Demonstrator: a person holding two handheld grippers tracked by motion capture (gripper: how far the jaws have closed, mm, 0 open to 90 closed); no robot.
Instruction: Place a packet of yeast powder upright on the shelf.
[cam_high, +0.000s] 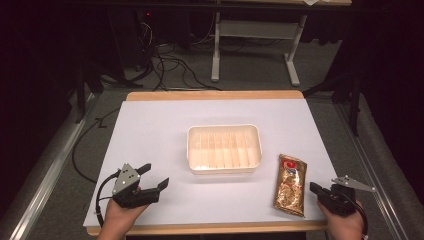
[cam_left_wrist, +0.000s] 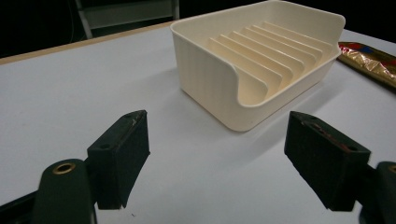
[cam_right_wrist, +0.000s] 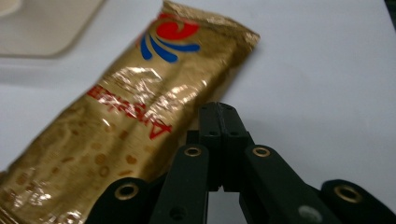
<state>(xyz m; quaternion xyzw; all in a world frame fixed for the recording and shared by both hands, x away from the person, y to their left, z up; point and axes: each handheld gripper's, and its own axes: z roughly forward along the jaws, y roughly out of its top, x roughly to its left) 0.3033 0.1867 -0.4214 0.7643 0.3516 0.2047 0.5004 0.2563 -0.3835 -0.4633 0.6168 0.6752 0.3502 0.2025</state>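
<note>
High view: a white-topped table (cam_high: 150, 130) with a wooden edge carries a cream ribbed tray (cam_high: 224, 149) at its centre and a gold foil snack packet (cam_high: 290, 184) lying flat to the tray's right, near but apart from it. The left gripper (cam_high: 155, 176) is held in the person's left hand (cam_high: 118, 216) at the table's near left corner, its jaws spread apart with nothing between them. The right gripper (cam_high: 316, 189) is held in the right hand (cam_high: 345, 225) at the near right edge, just beside the packet's lower end; whether it touches the packet cannot be told here.

Left gripper view: the left gripper (cam_left_wrist: 233, 154) shows both jaws wide apart over bare table, with the tray (cam_left_wrist: 210, 79) ahead; its inner ribs and rounded cut-out corner are plain here, and one end of the packet (cam_left_wrist: 369, 60) appears beyond it.

Right gripper view: the right gripper (cam_right_wrist: 222, 122) has its jaws pressed together, empty, their tips at the packet's (cam_right_wrist: 121, 116) right edge. The packet's red-and-blue swirl logo and red lettering are visible; a corner of the tray (cam_right_wrist: 42, 28) appears at upper left.
</note>
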